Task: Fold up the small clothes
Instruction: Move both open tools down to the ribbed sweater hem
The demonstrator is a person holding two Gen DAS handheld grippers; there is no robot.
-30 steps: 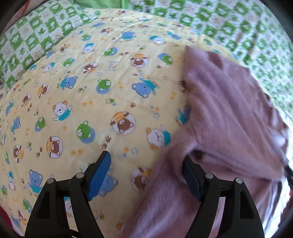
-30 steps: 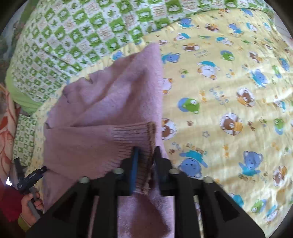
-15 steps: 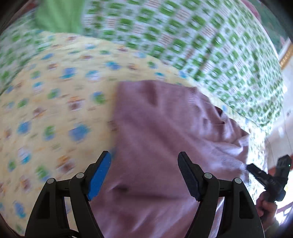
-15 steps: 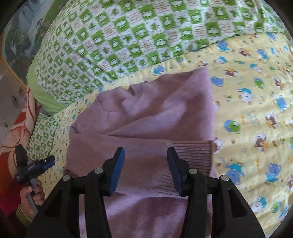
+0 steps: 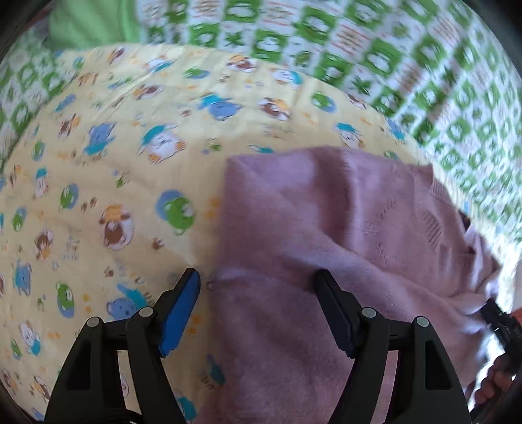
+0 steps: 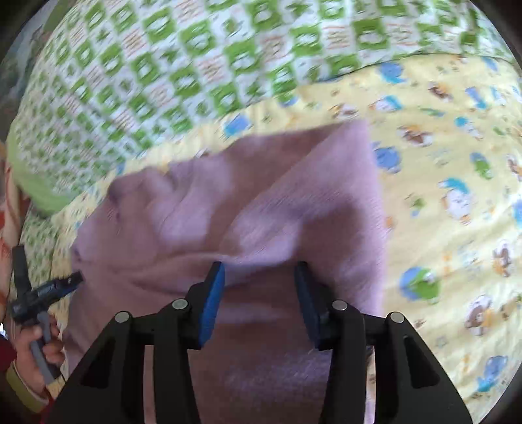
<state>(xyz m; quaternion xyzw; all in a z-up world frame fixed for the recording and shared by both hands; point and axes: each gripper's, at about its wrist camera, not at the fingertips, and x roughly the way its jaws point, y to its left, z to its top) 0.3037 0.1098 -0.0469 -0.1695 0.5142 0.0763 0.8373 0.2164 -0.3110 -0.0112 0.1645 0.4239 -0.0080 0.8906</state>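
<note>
A mauve knitted sweater (image 5: pixel 326 228) lies partly folded on a yellow cartoon-bear quilt (image 5: pixel 98 195). My left gripper (image 5: pixel 257 277) is open and empty, hovering over the sweater's left edge. In the right wrist view the sweater (image 6: pixel 261 202) has a fold running diagonally across it. My right gripper (image 6: pixel 259 270) is open and empty just above the sweater's near part. The left gripper (image 6: pixel 42 290) shows at the left edge of the right wrist view, held in a hand.
A green-and-white checked bedcover (image 6: pixel 195 65) lies beyond the quilt (image 6: pixel 456 195). A plain green pillow (image 5: pixel 88 22) is at the far left. The right hand and gripper (image 5: pixel 502 329) show at the left wrist view's right edge.
My right gripper opened and let go of the sweater's ribbed hem, which now lies on the garment. My left gripper swung from the quilt over to the sweater's edge.
</note>
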